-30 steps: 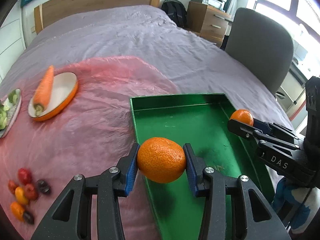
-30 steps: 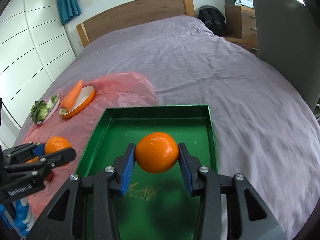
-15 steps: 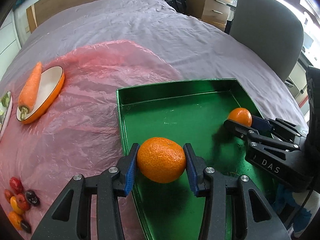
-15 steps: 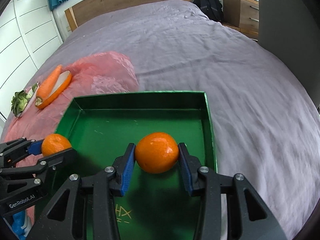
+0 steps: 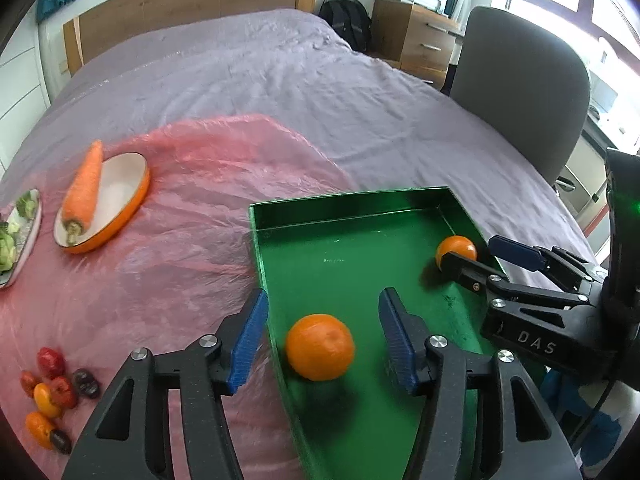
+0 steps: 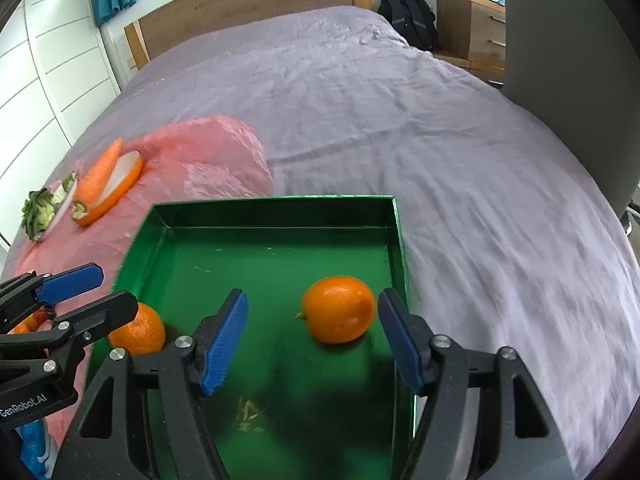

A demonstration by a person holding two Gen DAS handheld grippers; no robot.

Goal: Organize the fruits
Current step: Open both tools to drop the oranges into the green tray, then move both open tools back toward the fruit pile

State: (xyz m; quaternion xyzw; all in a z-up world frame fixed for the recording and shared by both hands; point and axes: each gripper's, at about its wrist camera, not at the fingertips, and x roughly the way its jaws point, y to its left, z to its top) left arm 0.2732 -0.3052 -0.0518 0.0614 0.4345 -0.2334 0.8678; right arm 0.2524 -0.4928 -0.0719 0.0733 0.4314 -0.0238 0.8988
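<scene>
A shallow rectangular green metal tray [image 6: 276, 211] sits on a bed covered with a mauve bedspread [image 6: 440, 128], its left part lying on a crinkled pink plastic sheet [image 5: 192, 208]. The left gripper [image 5: 320, 328] hangs over the tray's near left corner; its jaws have just been opening and stand apart, with a round orange mandarin [image 5: 320, 346] lying between them on the tray floor against the left wall, neither blue pad touching it. The right gripper [image 6: 312, 332] is over the right side of the tray; its jaws have just been opening too and now gape wide, and a smoother orange citrus fruit [image 6: 339, 309] rests on the tray floor between them, nearer the right-hand pad but clear of both. Farther left on the pink sheet, a whole orange carrot [image 5: 83, 191] lies across a white oval dish with an orange rim [image 5: 120, 204], beside a plate of green leafy pieces [image 5: 16, 232]. A cluster of small red, yellow and dark cherry tomatoes [image 5: 52, 392] lies near the sheet's near-left edge.
</scene>
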